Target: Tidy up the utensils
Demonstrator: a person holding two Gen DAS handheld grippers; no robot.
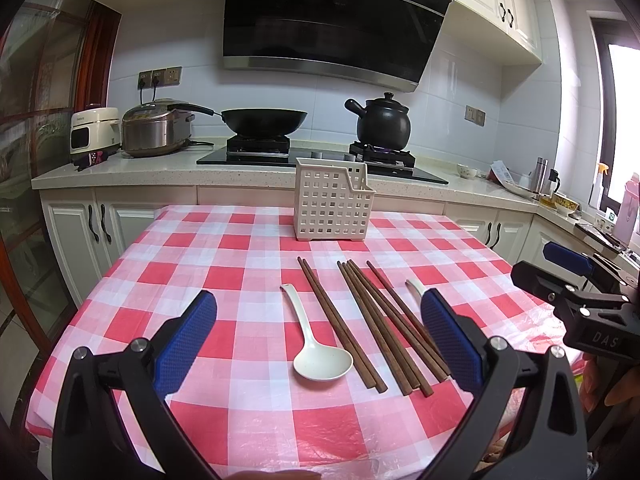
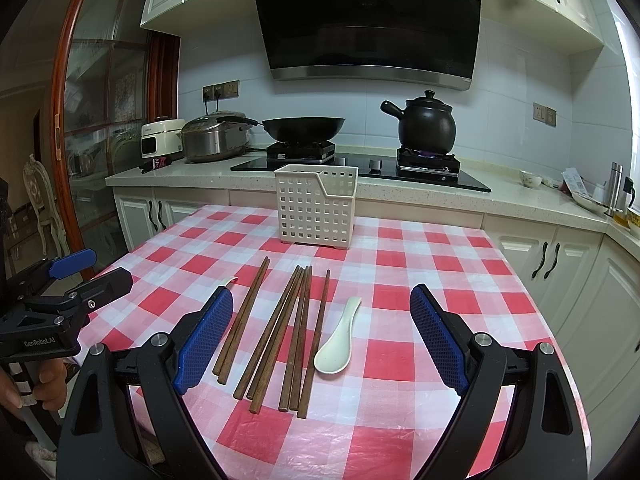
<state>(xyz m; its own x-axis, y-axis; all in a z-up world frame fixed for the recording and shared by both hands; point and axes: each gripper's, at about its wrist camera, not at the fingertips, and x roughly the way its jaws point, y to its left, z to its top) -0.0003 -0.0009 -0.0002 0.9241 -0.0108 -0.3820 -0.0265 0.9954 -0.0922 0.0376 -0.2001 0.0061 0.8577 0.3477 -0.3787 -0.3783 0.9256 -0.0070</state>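
Both grippers released, nothing grasped; utensils lie before the basket (image 1: 330, 200).
Chopsticks (image 2: 280, 332) stiff, light, likely roll: pinch mid-shaft. Left gripper (image 1: 320, 340), right gripper (image 2: 322, 336) wide apart.

Home kitchen, range hood (image 1: 336, 20), wok (image 1: 264, 122), likely rice cooker (image 1: 154, 130)

A red, pink and white check is shown on the cloth (image 1: 240, 264). The basket (image 1: 331, 200), upper centre of the frame, is seen in cream with a grid of square holes. The chopsticks (image 1: 372, 320) are coloured dark brown, and the spoon (image 1: 320, 356) pale cream. Blue dimpled pads (image 1: 186, 340) are carried on black gripper frames. The wok (image 1: 264, 122) and pot (image 1: 382, 122) are seen in black.
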